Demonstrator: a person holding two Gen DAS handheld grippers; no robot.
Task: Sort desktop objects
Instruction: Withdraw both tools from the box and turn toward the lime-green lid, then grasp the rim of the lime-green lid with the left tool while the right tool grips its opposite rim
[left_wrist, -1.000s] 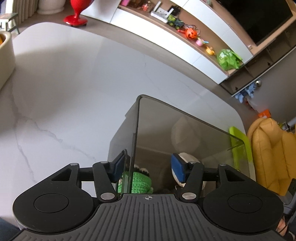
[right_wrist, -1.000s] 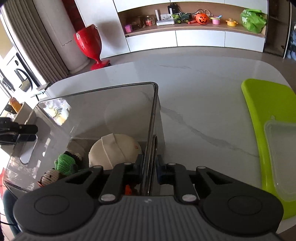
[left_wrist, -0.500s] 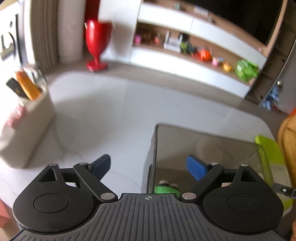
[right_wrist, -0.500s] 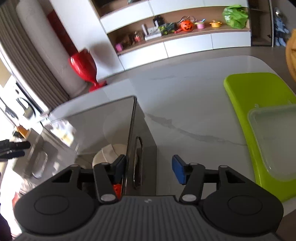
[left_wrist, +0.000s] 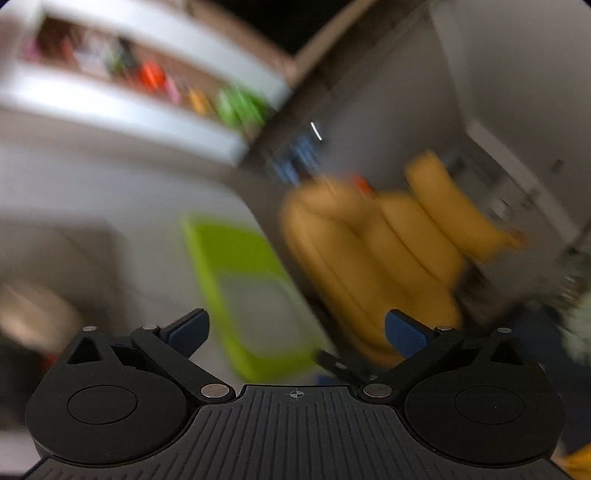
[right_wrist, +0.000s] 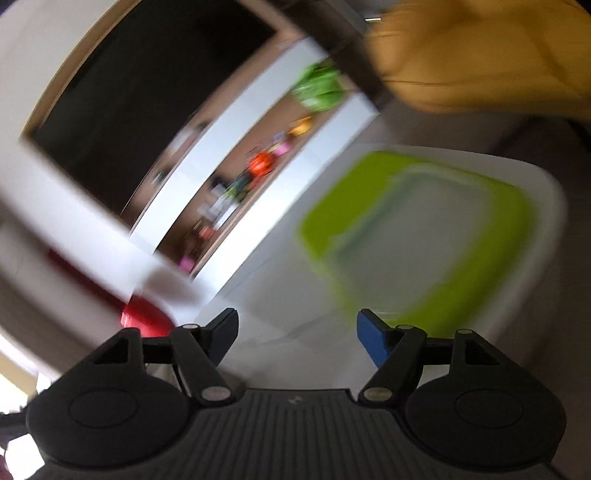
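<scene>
Both views are heavily motion-blurred. My left gripper (left_wrist: 295, 330) is open, its jaws opening wide with nothing between them, and it faces the lime-green tray (left_wrist: 207, 258) with a clear lid (left_wrist: 258, 306) on it. The smoky clear box is only a grey blur at the left edge (left_wrist: 55, 258). My right gripper (right_wrist: 298, 334) is also open, its jaws opening and empty. It hangs over the white marble table (right_wrist: 273, 295), with the green tray (right_wrist: 517, 229) and its lid (right_wrist: 424, 229) ahead to the right.
A yellow padded chair (left_wrist: 369, 240) stands beyond the table's right edge, also seen in the right wrist view (right_wrist: 480, 55). A wall shelf with toys (right_wrist: 258, 166), a dark screen (right_wrist: 147, 92) and a red vase (right_wrist: 147, 317) lie past the table.
Both grippers let go of the box walls and opened. Both then swung right toward the green tray, the right one rolling strongly. The box has left the right wrist view.
</scene>
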